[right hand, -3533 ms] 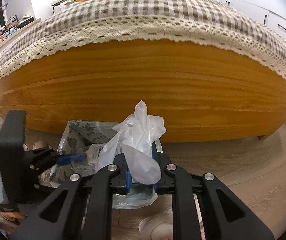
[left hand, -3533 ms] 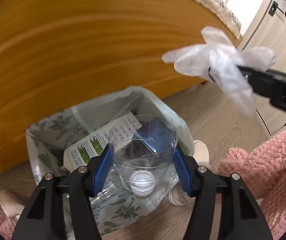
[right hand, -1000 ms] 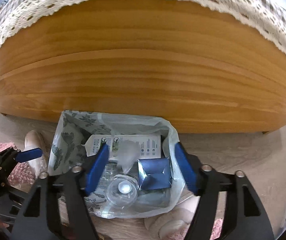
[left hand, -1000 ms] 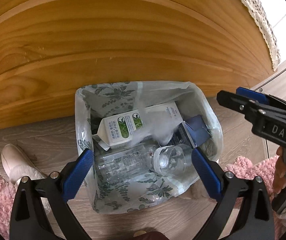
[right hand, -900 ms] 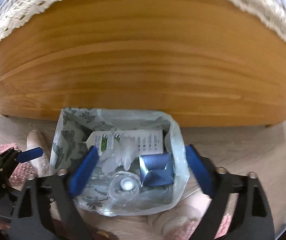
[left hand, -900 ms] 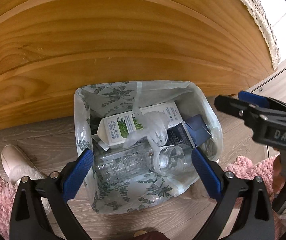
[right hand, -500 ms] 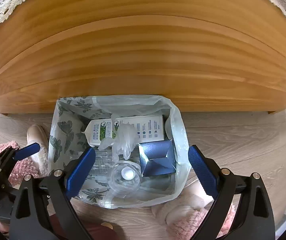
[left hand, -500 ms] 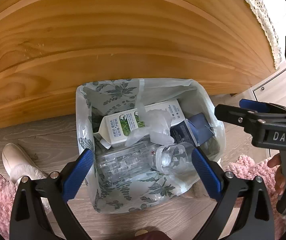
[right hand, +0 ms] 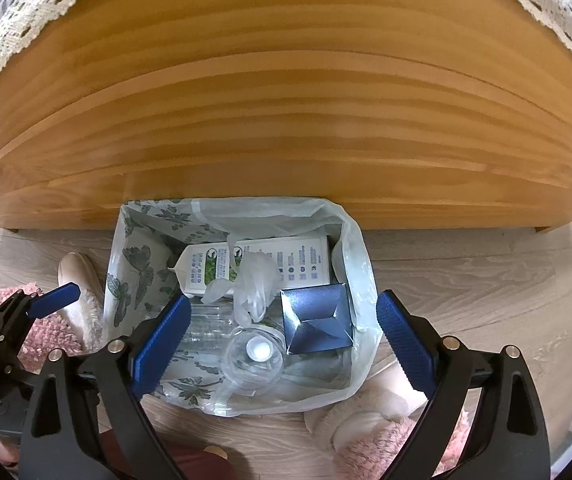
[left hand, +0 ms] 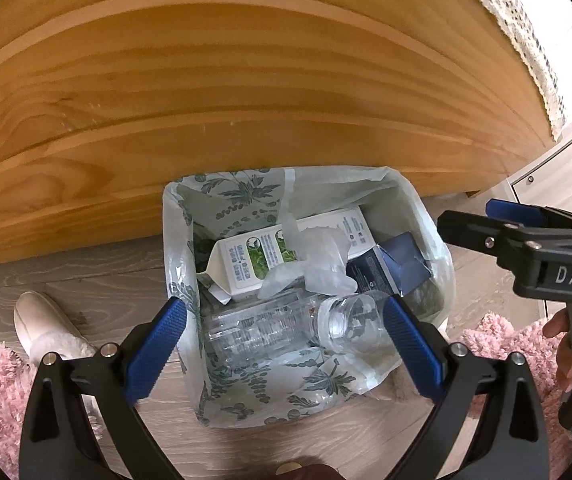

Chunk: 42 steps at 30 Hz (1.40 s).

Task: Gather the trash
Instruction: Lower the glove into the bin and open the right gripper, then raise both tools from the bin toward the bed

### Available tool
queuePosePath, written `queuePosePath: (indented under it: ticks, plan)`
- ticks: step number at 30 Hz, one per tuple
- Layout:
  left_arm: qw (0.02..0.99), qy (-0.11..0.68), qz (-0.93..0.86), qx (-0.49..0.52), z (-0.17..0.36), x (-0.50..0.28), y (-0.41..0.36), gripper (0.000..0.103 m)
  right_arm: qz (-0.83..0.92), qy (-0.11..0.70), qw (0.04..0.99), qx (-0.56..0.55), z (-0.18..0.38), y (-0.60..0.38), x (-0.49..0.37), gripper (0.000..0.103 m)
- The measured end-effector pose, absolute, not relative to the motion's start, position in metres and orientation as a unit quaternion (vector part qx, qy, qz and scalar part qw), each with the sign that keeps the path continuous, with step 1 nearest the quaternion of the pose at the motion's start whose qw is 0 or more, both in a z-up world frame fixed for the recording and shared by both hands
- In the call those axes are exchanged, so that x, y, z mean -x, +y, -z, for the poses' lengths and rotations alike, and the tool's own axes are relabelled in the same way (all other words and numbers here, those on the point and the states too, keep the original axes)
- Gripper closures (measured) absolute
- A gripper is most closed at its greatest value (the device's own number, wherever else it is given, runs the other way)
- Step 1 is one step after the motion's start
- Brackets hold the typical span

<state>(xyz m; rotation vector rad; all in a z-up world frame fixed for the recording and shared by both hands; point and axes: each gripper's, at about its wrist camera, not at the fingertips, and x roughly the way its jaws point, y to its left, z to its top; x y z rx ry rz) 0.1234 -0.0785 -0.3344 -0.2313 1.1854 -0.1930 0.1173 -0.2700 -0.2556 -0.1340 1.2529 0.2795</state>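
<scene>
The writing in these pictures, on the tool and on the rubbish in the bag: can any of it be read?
"DAS": white letters on the black body of the right gripper.
Milk carton: printed text and a green picture, too small to read.
Dark blue box: fine white print, unreadable.
Clear bottle: no legible label.

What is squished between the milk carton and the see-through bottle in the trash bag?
A crumpled clear plastic glove lies between the milk carton and the clear bottle, draped over both; it shows in both wrist views.

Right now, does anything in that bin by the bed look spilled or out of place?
Nothing stands out. The clear bottle, milk carton, blue box and crumpled plastic glove all lie inside the lined bin; nothing has spilled onto the floor.
</scene>
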Motion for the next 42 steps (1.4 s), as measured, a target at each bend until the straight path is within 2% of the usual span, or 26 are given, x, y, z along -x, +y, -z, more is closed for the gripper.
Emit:
queuePosePath:
  ticks: [13, 26, 40, 42]
  plan:
    - [0.838, 0.527, 0.093, 0.105, 0.305, -0.118, -0.077, 0.007, -0.14, 0.546, 0.825, 0.048, 0.224, -0.268, -0.108, 0.013]
    - [0.872, 0.465, 0.119, 0.093, 0.255, -0.104, -0.075, 0.007, -0.136, 0.499, 0.856, 0.018, 0.192, -0.279, -0.102, 0.013]
    - [0.912, 0.384, 0.118, 0.085, 0.183, -0.095, -0.057, 0.007, -0.158, 0.385, 0.909, -0.02, 0.132, -0.283, -0.088, 0.013]
    - [0.916, 0.374, 0.112, 0.087, 0.173, -0.096, -0.051, 0.007, -0.16, 0.365, 0.917, -0.025, 0.125, -0.283, -0.087, 0.008]
